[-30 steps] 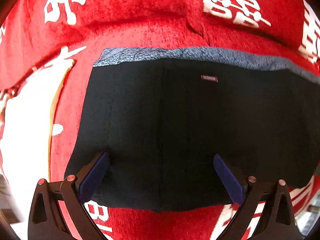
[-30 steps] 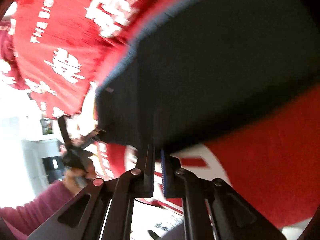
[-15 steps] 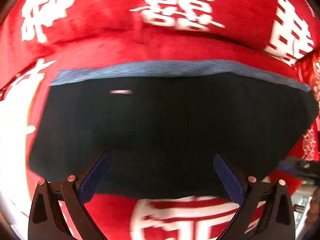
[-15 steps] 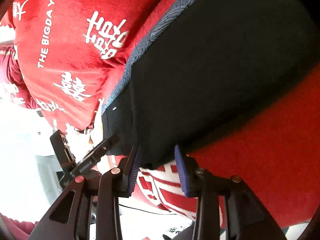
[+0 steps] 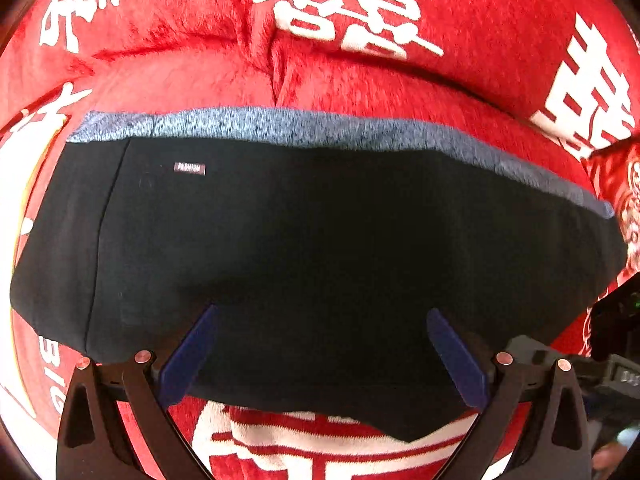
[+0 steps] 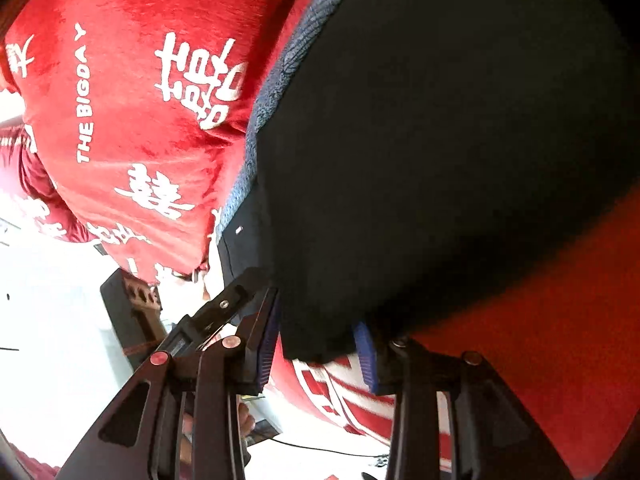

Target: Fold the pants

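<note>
The black pants (image 5: 320,240) lie folded flat on a red blanket, with a grey waistband (image 5: 300,128) along the far edge and a small label (image 5: 189,168) at the upper left. My left gripper (image 5: 320,344) is open, its blue pads hovering over the near edge of the pants. My right gripper (image 6: 320,336) is open with the near corner of the pants (image 6: 420,160) between its pads. The left gripper also shows in the right wrist view (image 6: 216,312).
The red blanket (image 5: 360,80) with white characters covers the surface under the pants. It shows in the right wrist view (image 6: 132,100) too, with a bright white floor beyond its edge at the lower left. A red patterned cushion (image 5: 616,184) sits at the right.
My right gripper was shut on the pants' corner one second ago and has opened, wider now. The pants have dropped flat. My left gripper stayed open and shifted sideways along the near edge.
</note>
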